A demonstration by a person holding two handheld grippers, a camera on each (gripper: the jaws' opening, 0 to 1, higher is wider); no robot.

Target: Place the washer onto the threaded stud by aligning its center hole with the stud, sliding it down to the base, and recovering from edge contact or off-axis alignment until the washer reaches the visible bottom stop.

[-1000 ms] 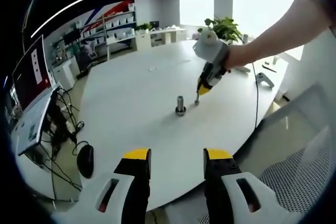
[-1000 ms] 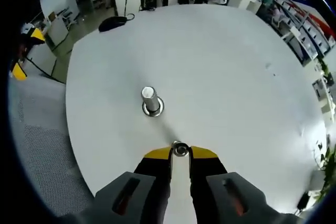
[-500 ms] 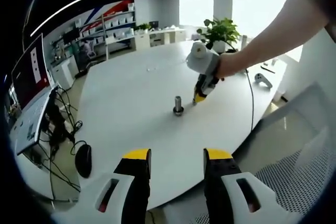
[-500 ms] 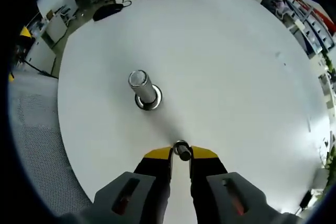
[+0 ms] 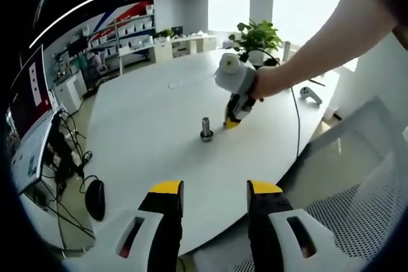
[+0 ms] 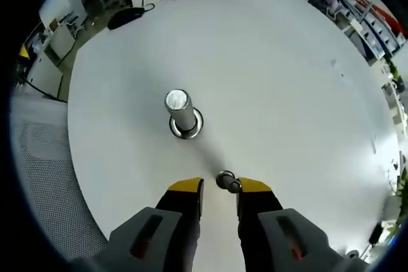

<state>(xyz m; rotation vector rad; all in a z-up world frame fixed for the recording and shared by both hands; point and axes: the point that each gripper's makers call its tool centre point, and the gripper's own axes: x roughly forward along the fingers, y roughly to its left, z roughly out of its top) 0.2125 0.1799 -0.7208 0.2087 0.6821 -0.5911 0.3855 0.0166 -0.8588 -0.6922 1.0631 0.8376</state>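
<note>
The washer is not yet on the stud. It sits at the tips of the right gripper, whose jaws look parted, touching only the right one; whether gripped, I cannot tell. The left gripper hangs released off the bench. Alignment and sliding remain.

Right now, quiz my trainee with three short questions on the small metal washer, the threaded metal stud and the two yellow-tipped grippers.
1. True or false: the small metal washer already sits at the base of the threaded metal stud.
2. Which surface holds the stud? A white round table; B grey mesh chair; C black keyboard.
3. Fill in: the left gripper's jaws stand ___ with nothing between them.
Key: 1 false, the washer is at the right gripper's jaw tips, short of the stud; 2 A; 3 apart.
</note>
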